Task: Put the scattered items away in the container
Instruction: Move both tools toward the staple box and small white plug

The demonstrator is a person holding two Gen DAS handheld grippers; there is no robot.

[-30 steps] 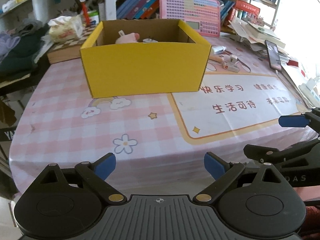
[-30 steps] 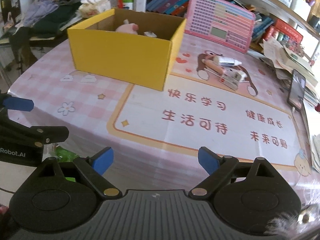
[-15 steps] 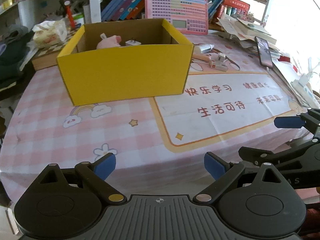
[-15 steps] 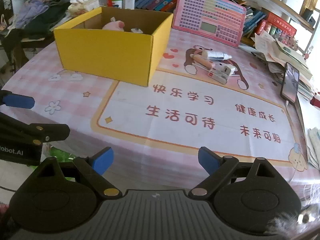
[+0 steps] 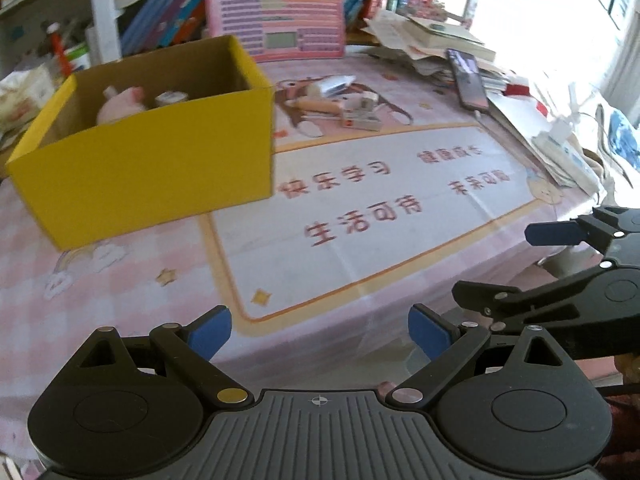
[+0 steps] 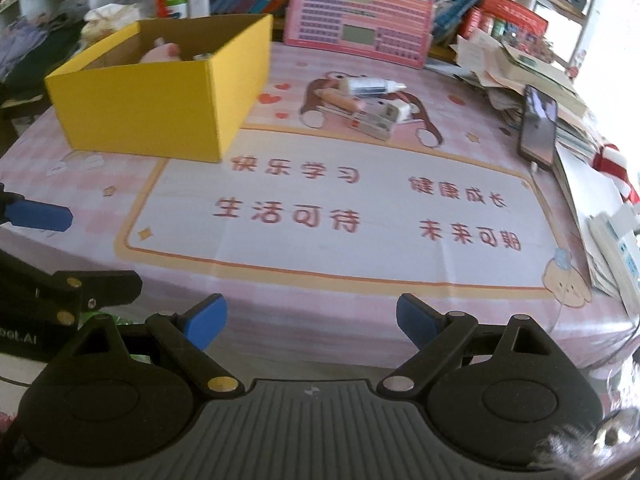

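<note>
While both tongs, the left gripper and the right gripper, stay spread wide and hold nothing, the yellow box sits upper left. Loose small items lie upper middle. Red mat writing reads "快乐学习".

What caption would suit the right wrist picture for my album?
Open right tool faces a yellow box holding a pink toy, with small items still on the table.

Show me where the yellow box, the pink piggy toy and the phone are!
yellow box (image 6: 160, 110), right wrist view, on its front wall.
pink piggy toy (image 5: 120, 106), left wrist view, on its body inside the box.
phone (image 6: 538, 128), right wrist view, on the middle of its screen.
</note>
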